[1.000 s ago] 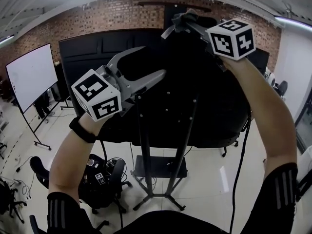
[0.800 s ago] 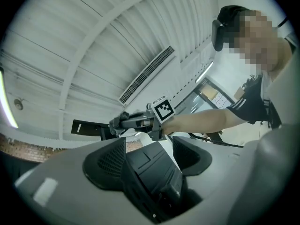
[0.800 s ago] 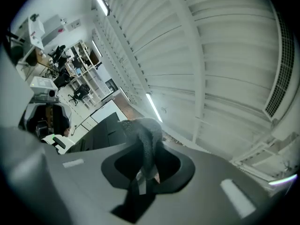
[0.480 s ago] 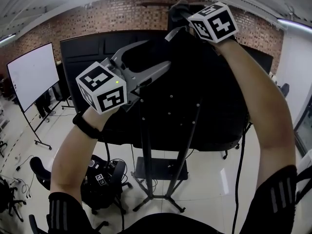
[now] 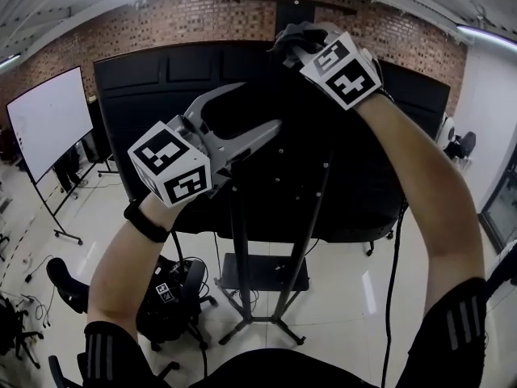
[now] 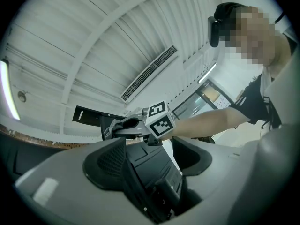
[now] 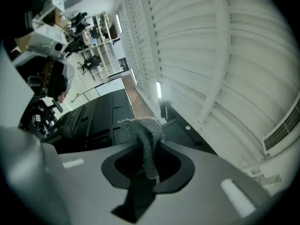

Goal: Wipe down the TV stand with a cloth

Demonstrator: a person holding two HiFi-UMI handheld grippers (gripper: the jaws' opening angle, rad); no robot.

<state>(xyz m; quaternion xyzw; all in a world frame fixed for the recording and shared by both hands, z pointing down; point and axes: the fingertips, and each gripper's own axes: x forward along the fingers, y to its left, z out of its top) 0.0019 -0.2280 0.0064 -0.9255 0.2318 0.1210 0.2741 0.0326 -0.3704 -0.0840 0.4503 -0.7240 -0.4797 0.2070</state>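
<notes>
Brick wall [image 5: 186, 23] backs a black metal TV stand [image 5: 240, 249] in head view; right gripper [image 5: 292, 43] sits near its black screen's [image 5: 145, 111] top edge. Left gripper view: left gripper [image 6: 150, 150], jaws wide, empty. Right gripper view: jaws clamp a grey knitted cloth [image 7: 146, 142].

Cloth pinched in my right gripper [image 7: 151, 171]
My jaws are closed on a grey knitted cloth [image 7: 144, 137], which stands up between them and flops over to the left at its top. Beyond it lies a large black panel [image 7: 101, 114], edged by a strip of brick wall [image 7: 137, 97]. A ribbed white ceiling [image 7: 220, 55] fills the right side, with one lit strip light [image 7: 159, 89].
</notes>
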